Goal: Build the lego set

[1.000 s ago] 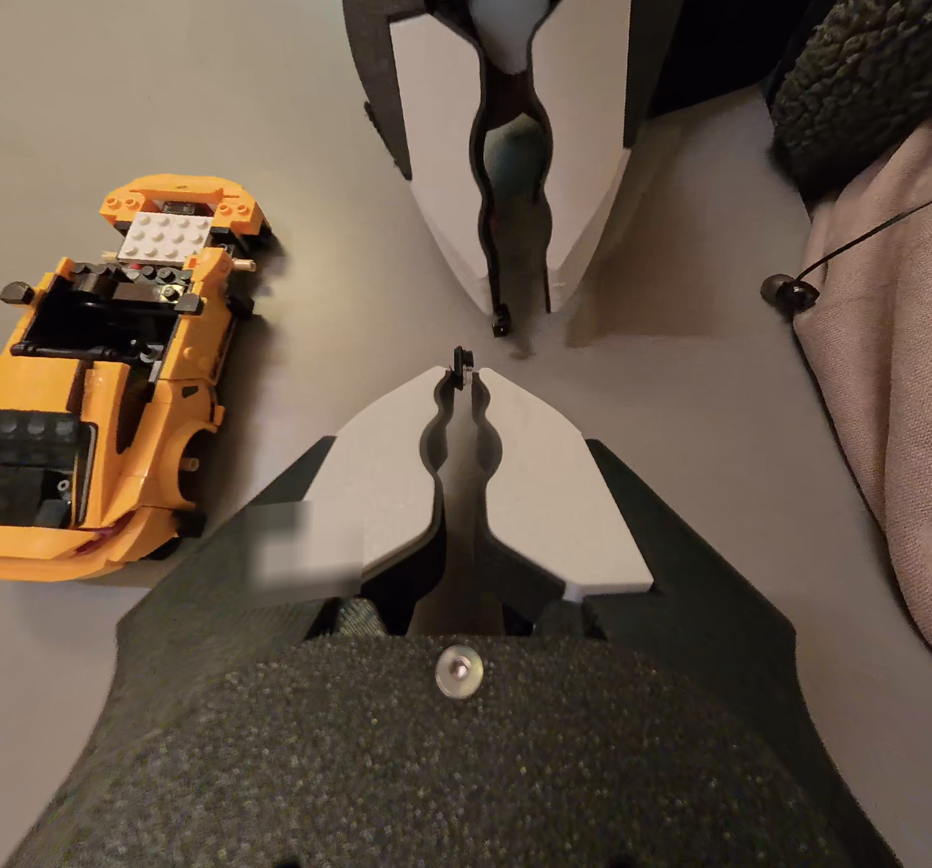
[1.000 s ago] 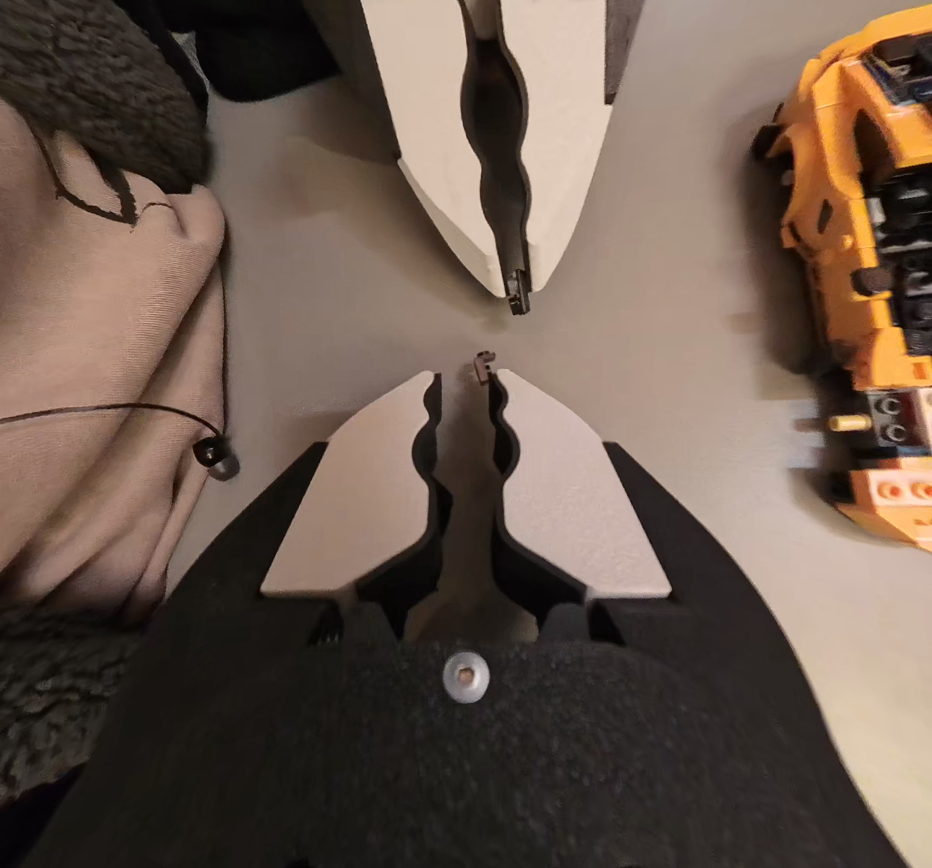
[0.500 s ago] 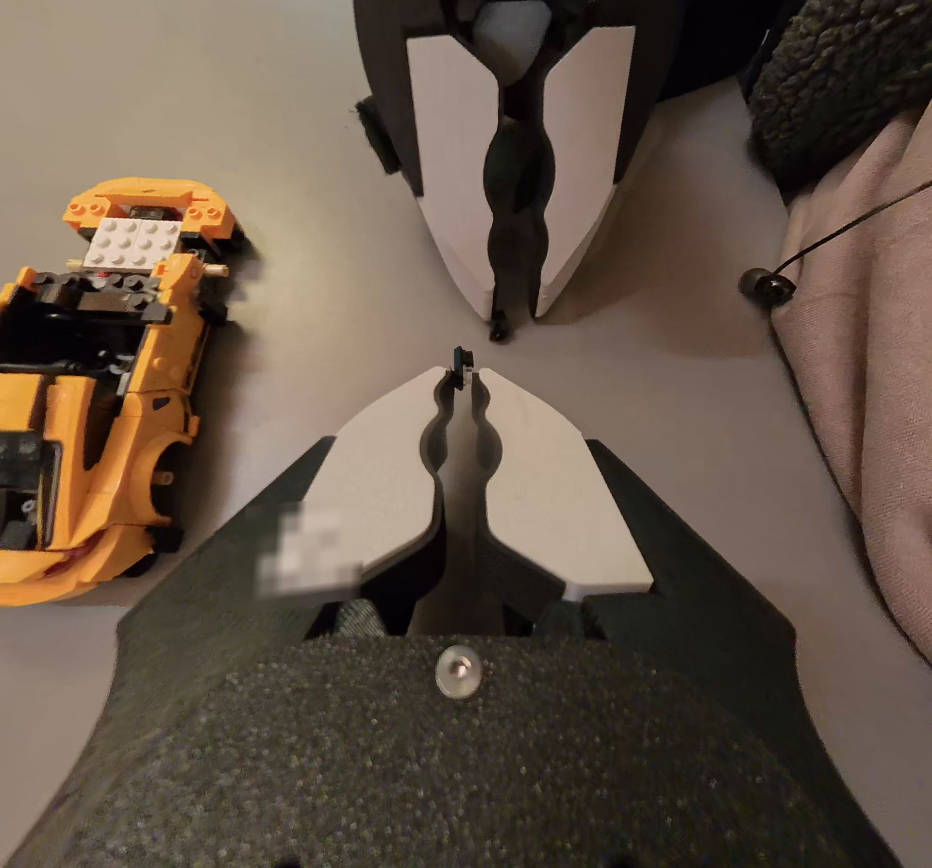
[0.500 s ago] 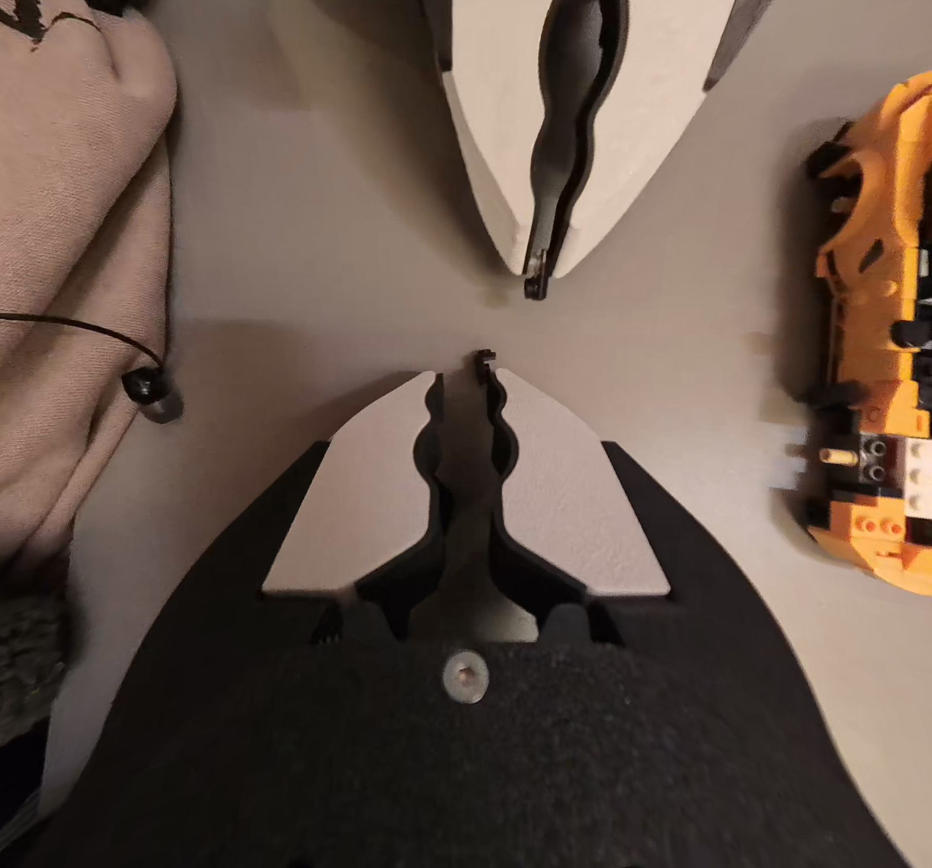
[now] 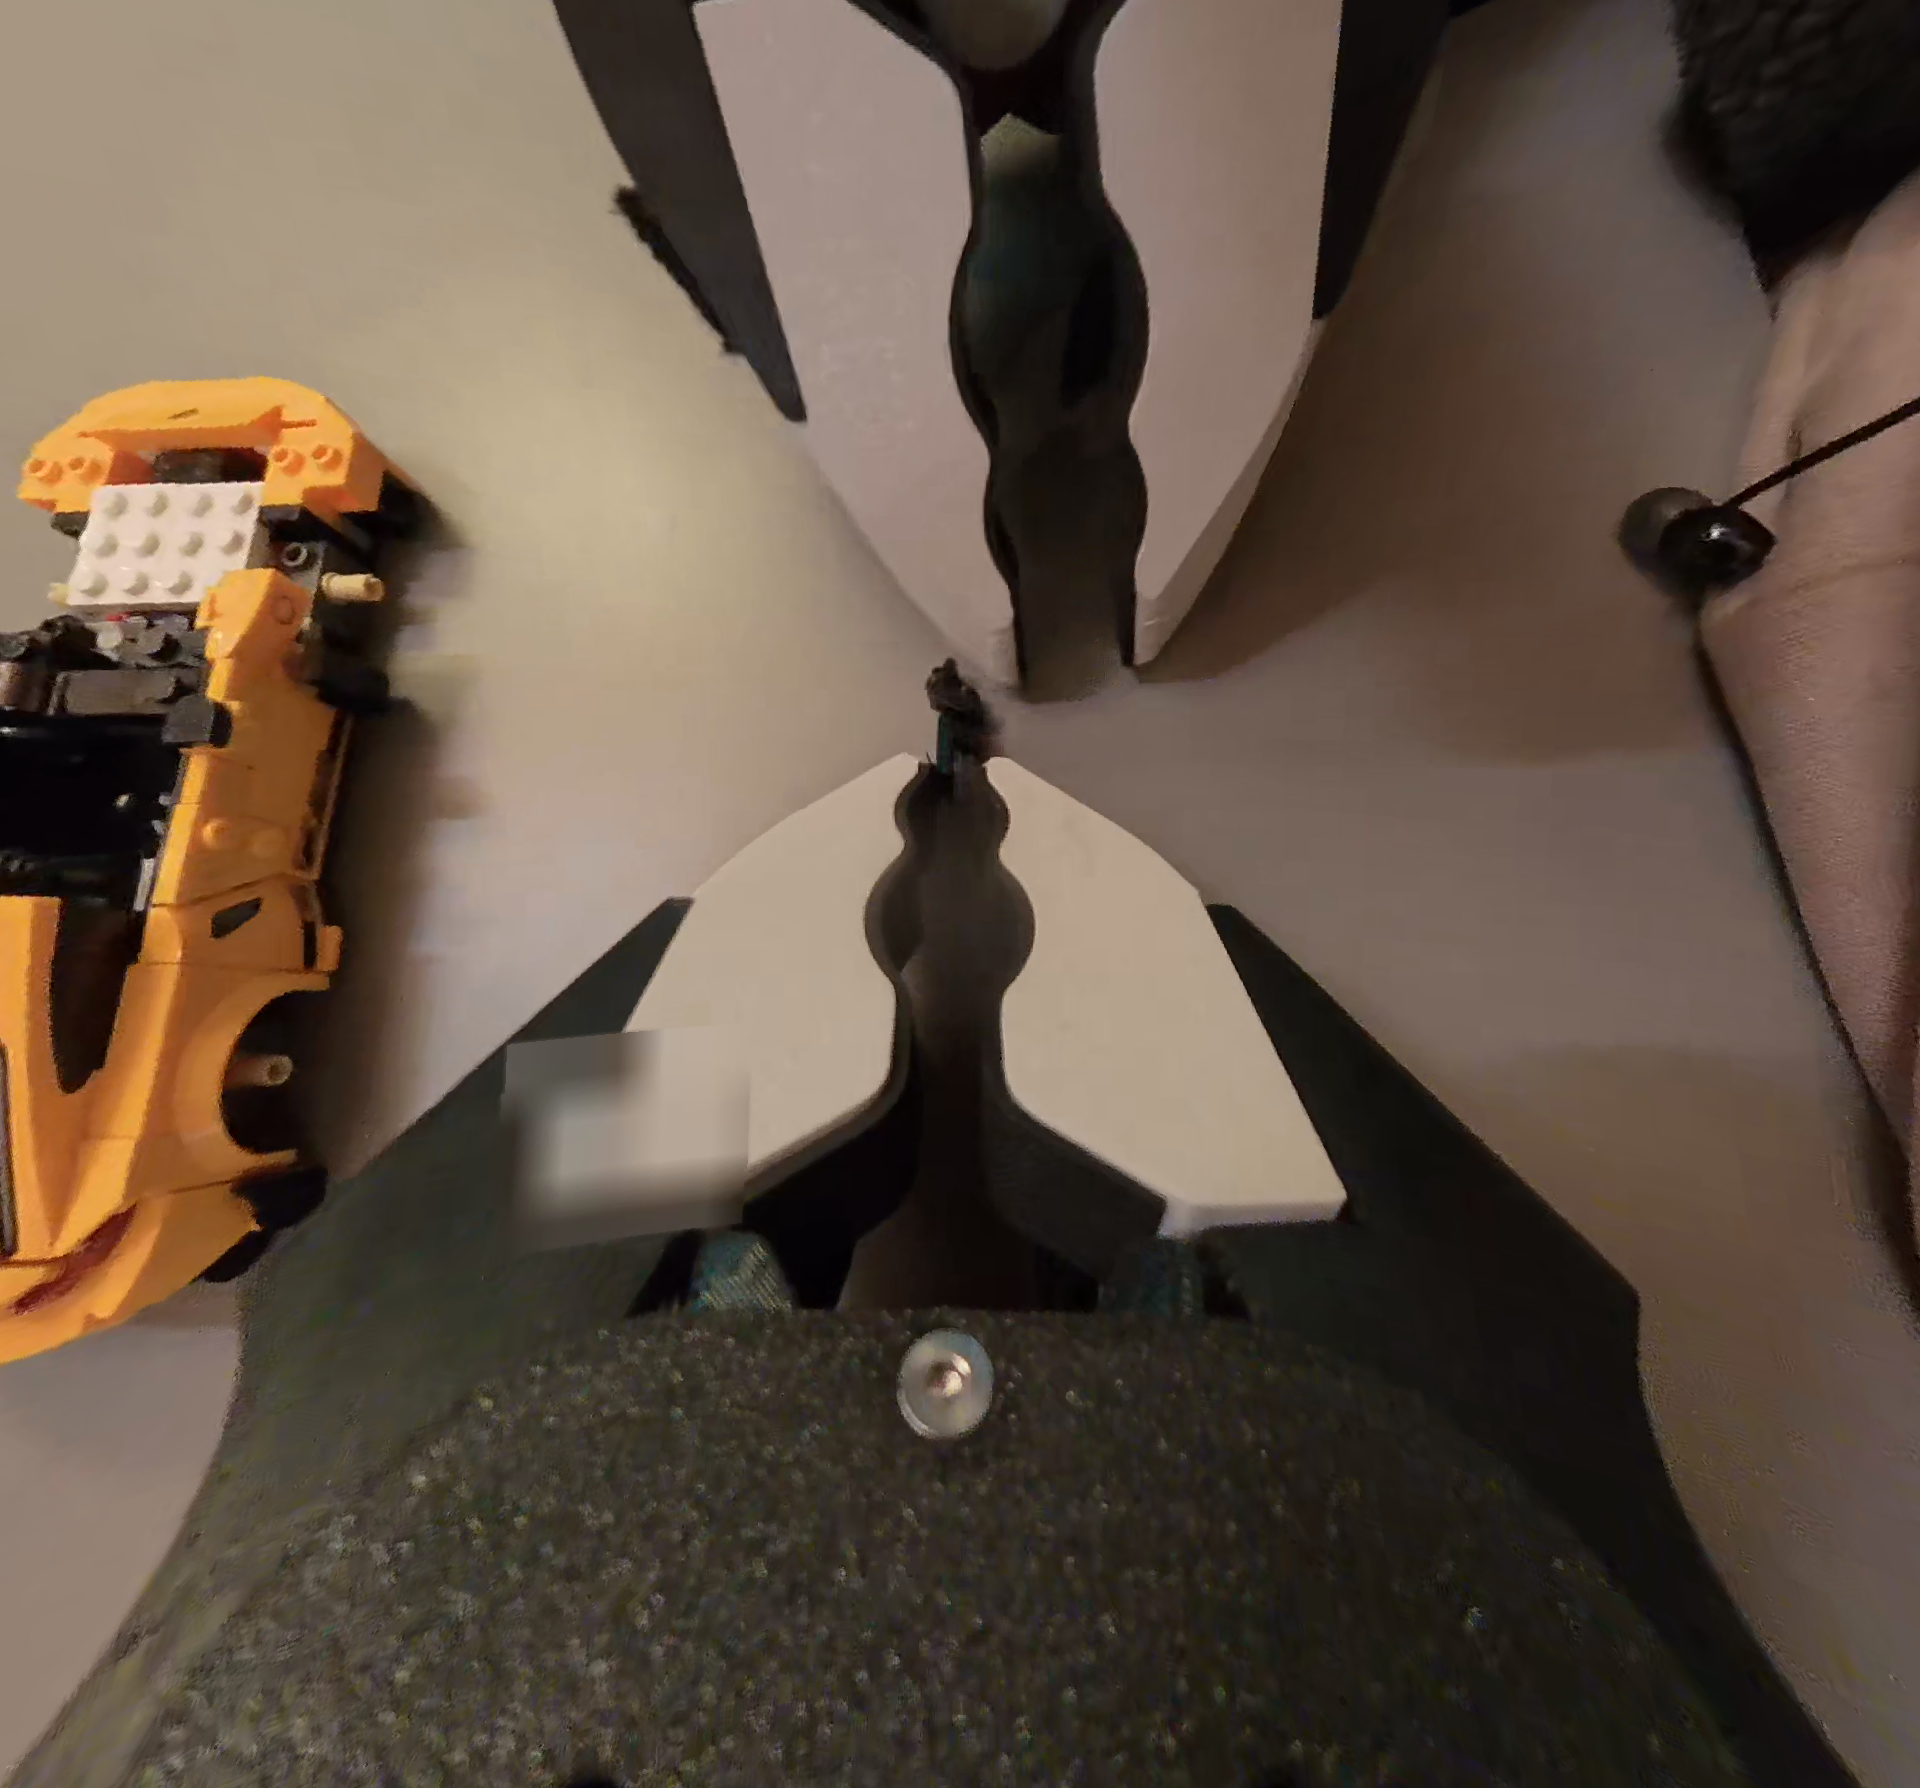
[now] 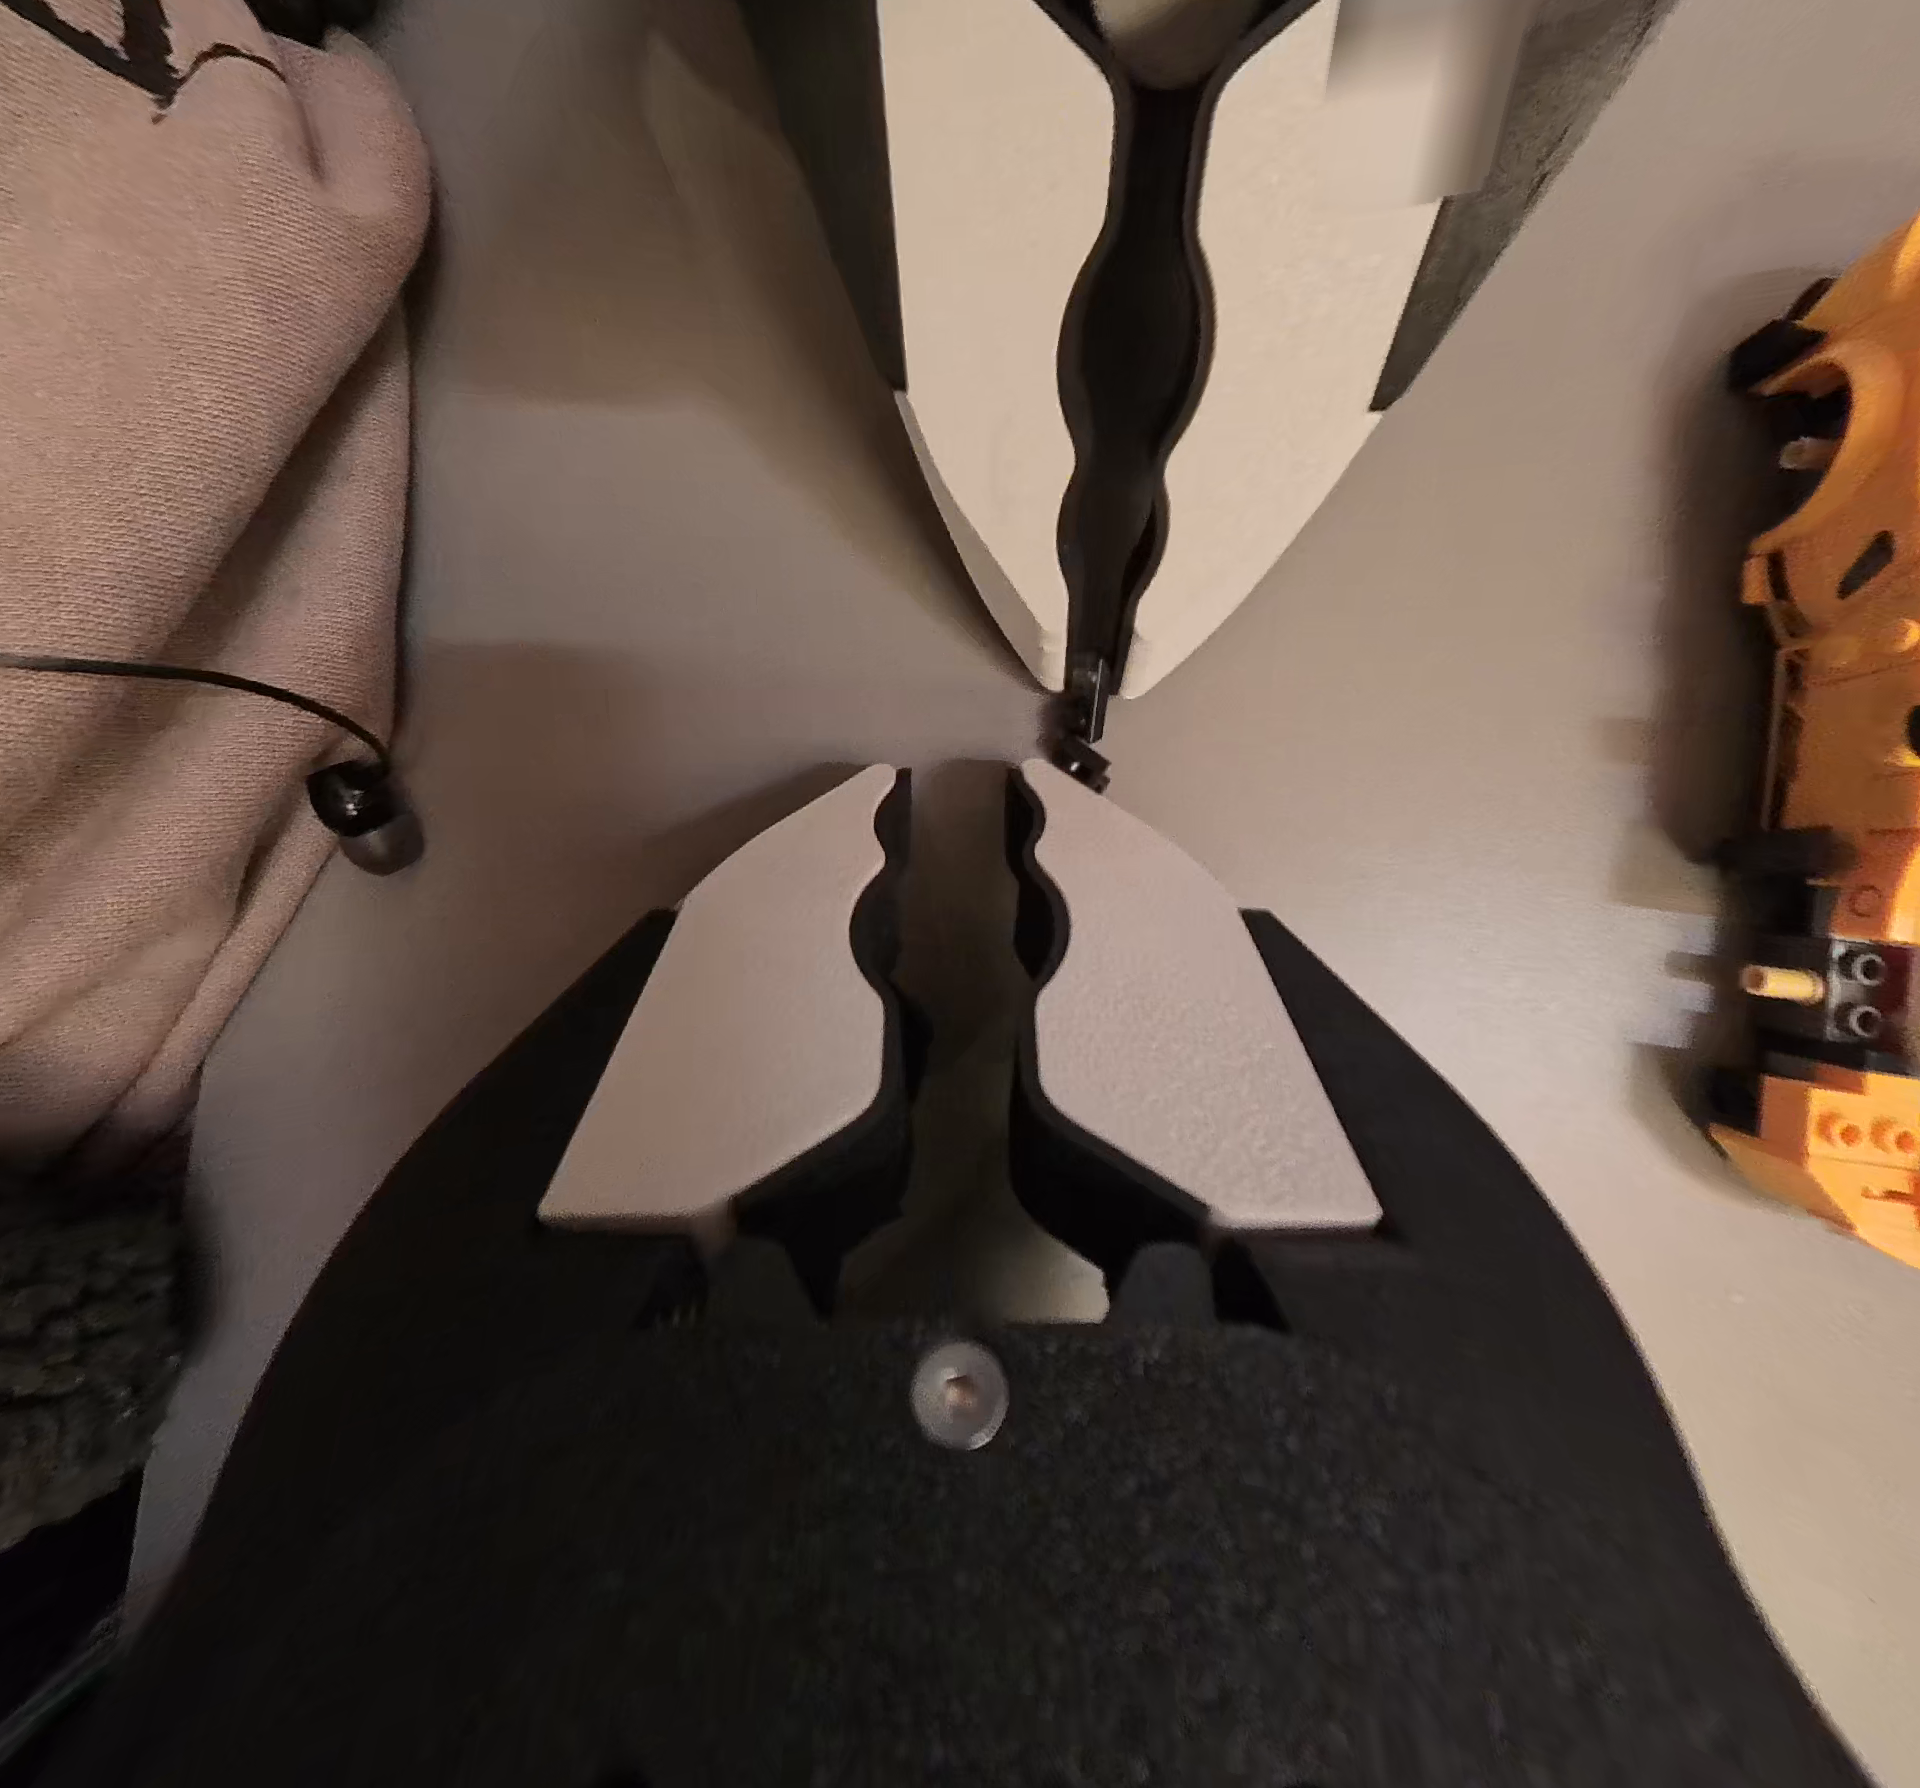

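My left gripper (image 5: 951,770) is shut on a small black Lego piece (image 5: 950,749) at its fingertips. It comes in from the top of the right wrist view (image 6: 1091,676), where its piece (image 6: 1088,699) also shows. My right gripper (image 6: 958,770) has its fingers apart, and table shows through the gap. A second small black piece (image 6: 1084,770) sits at its right fingertip and touches the left gripper's piece. The right gripper (image 5: 1075,666) faces mine tip to tip in the left wrist view. The part-built orange Lego car (image 5: 187,855) lies to the side (image 6: 1849,803).
Beige cloth with a black cord and toggle (image 5: 1694,543) lies along one side of the table (image 6: 358,808). Dark fleece (image 5: 1797,55) is beside it. The grey table (image 5: 312,128) lies between the grippers and the car. My left and right fingertips are right by each other.
The two grippers have closed the gap between their tips. The two small black pieces, apart before, now touch. Neither gripper's finger spacing has changed.
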A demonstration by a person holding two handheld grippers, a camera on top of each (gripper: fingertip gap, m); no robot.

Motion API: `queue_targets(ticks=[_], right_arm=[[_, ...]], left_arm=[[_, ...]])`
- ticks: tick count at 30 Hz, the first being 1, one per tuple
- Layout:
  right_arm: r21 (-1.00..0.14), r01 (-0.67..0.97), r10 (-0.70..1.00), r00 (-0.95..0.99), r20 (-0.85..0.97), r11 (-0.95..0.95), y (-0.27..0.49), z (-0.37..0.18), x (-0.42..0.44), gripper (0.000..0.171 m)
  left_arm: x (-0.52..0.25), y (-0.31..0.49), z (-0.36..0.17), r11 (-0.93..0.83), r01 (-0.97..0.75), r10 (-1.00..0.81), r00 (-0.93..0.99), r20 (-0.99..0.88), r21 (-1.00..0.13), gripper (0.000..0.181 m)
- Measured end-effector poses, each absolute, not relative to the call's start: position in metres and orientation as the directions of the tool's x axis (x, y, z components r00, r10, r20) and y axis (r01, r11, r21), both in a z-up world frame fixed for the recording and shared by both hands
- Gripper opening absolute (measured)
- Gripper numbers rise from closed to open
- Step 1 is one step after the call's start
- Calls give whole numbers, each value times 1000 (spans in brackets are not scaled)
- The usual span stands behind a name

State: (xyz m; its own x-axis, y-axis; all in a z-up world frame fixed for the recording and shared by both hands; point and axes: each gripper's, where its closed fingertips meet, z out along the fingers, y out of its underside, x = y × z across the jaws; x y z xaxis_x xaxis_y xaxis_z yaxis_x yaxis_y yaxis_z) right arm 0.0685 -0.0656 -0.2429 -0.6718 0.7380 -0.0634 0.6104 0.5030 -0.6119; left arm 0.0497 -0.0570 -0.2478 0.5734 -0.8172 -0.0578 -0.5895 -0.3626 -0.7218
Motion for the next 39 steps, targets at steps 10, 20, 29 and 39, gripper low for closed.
queue_targets(ticks=[10,20,29,39], right_arm=[[-664,583,800,-599,39,469,-37,-236,54,12],[-646,549,767,-635,90,530,-43,-245,53,15],[-640,532,760,-636,129,554,-47,-247,49,6],[-517,803,852,-467,-238,296,-51,-248,60,4]], left_arm=[[53,-62,-247,-359,-588,-836,548,-30,-725,6],[56,-64,-245,-343,-589,-848,529,-29,-732,6],[54,-59,-243,-331,-596,-832,550,-71,-731,6],[52,-56,-239,-323,-607,-819,563,-107,-726,6]])
